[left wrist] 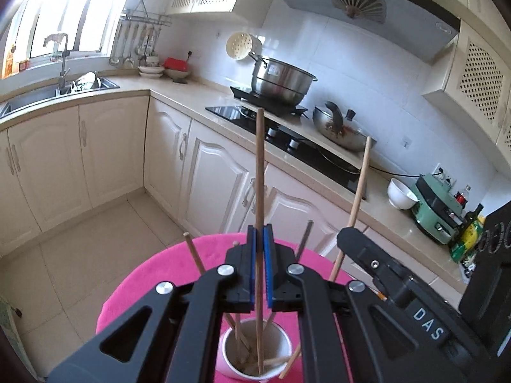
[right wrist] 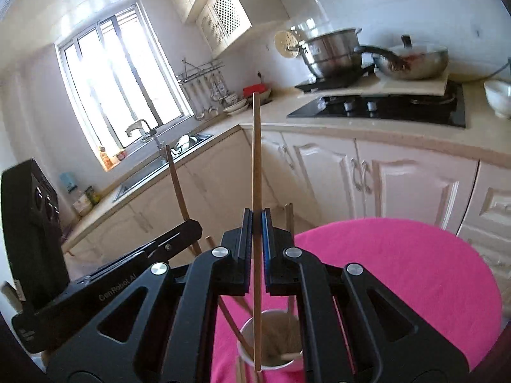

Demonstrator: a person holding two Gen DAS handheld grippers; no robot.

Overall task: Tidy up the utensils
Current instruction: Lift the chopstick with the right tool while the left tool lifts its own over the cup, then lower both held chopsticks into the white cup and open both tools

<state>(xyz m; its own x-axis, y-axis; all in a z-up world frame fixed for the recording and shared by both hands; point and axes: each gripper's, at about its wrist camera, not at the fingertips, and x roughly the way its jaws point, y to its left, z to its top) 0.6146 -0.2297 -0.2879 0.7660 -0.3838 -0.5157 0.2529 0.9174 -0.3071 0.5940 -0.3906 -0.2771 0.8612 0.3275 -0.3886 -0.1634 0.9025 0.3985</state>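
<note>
A white cup (left wrist: 255, 356) stands on a round pink-covered table (left wrist: 153, 287) and holds several wooden chopsticks. My left gripper (left wrist: 260, 236) is shut on one upright chopstick (left wrist: 259, 166) whose lower end is inside the cup. My right gripper (right wrist: 257, 220) is shut on another upright chopstick (right wrist: 256, 159) whose lower end is in the same cup (right wrist: 271, 341). The right gripper's body (left wrist: 399, 274) shows close on the right in the left wrist view. The left gripper's body (right wrist: 105, 287) shows on the left in the right wrist view.
The pink table (right wrist: 399, 274) stands before cream kitchen cabinets (left wrist: 204, 159). On the counter are a black hob (left wrist: 287, 140) with a steel pot (left wrist: 278, 79) and a wok (left wrist: 338, 127), a white bowl (left wrist: 400, 193) and a sink (left wrist: 64, 89).
</note>
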